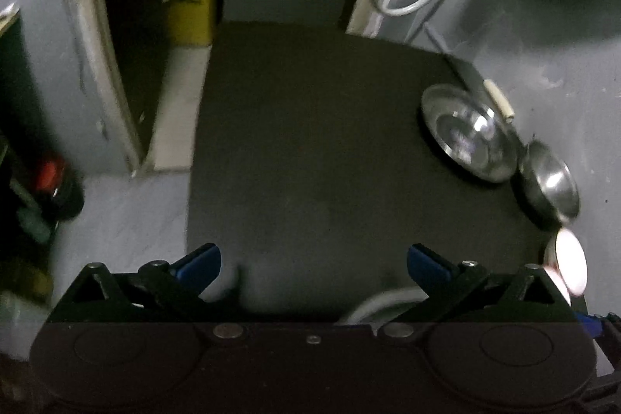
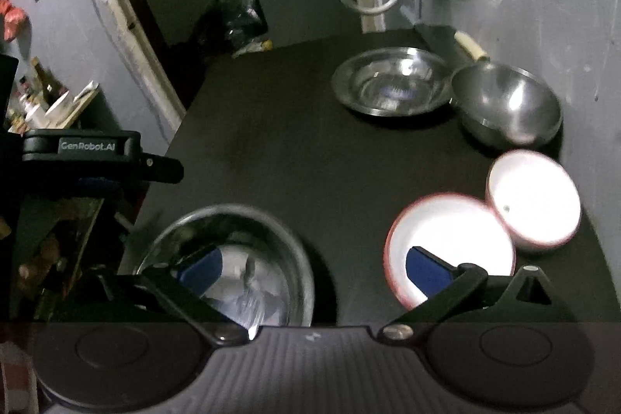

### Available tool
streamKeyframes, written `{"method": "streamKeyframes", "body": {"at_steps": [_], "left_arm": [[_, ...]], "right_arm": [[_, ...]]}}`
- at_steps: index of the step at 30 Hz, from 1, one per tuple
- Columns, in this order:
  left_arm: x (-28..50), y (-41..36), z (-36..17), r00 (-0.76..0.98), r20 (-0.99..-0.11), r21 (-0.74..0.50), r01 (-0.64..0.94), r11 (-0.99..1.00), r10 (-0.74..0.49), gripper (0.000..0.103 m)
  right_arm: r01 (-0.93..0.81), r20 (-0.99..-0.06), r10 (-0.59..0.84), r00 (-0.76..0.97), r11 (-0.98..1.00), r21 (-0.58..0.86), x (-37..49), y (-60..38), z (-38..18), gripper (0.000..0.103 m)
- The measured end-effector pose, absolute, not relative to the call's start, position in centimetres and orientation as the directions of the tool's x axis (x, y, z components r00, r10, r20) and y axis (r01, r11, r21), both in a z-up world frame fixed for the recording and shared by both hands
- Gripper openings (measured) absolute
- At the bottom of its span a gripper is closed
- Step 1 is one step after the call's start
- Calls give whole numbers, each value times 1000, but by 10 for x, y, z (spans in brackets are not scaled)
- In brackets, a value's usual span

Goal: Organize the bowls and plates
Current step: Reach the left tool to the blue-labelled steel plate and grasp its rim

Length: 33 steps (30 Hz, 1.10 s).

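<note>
Left gripper point(image 1: 313, 264): jaws wide, nothing between them, above bare black table point(image 1: 310, 142). A pale rim below its right finger is cut off and unidentifiable. Right gripper point(image 2: 313, 264): jaws wide, empty. Its left finger partly hides the near steel bowl point(image 2: 233, 258); its right finger overlaps the white plate point(image 2: 450, 239). White bowl point(image 2: 533, 196) touches that plate. Steel plate point(image 2: 392, 82) and deep steel bowl point(image 2: 506, 103) sit beyond, blurred.

Both grippers are black plastic with blue pads on the fingers point(image 2: 427, 272). Small shiny screws sit on the black arms. The left gripper point(image 2: 103, 158) has "GenRobot.AI" written on its side.
</note>
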State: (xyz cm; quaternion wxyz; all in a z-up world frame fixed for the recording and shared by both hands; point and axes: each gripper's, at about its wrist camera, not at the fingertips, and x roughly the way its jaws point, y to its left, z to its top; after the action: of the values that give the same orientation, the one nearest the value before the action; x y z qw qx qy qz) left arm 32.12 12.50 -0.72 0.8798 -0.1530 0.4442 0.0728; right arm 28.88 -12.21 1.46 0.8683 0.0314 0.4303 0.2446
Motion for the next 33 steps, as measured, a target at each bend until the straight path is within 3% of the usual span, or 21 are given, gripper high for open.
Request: {"method": "streamKeyframes", "body": {"at_steps": [8, 16, 22, 25, 28, 33], "left_arm": [[421, 105, -3, 647, -762, -119, -93, 989, -30, 102], [512, 73, -19, 631, -762, -90, 117, 989, -144, 102], [553, 63, -33, 609, -780, -74, 136, 988, -142, 102], [559, 63, -37, 607, -787, -56, 106, 993, -110, 102], [559, 60, -41, 595, -799, -35, 108, 994, -92, 94], [557, 57, -45, 568, -813, -63, 127, 990, -125, 72]], "right_arm": [[-228, -749, 377, 545, 926, 301, 359, -121, 3, 103], [-87, -734, 339, 588, 929, 359, 409, -125, -12, 103], [-8, -734, 336, 590, 911, 412, 434, -135, -30, 103], [7, -727, 345, 594, 901, 434, 443, -140, -37, 95], [14, -736, 325, 595, 910, 413, 448, -140, -40, 86], [10, -732, 318, 603, 914, 406, 447, -138, -39, 77]]}}
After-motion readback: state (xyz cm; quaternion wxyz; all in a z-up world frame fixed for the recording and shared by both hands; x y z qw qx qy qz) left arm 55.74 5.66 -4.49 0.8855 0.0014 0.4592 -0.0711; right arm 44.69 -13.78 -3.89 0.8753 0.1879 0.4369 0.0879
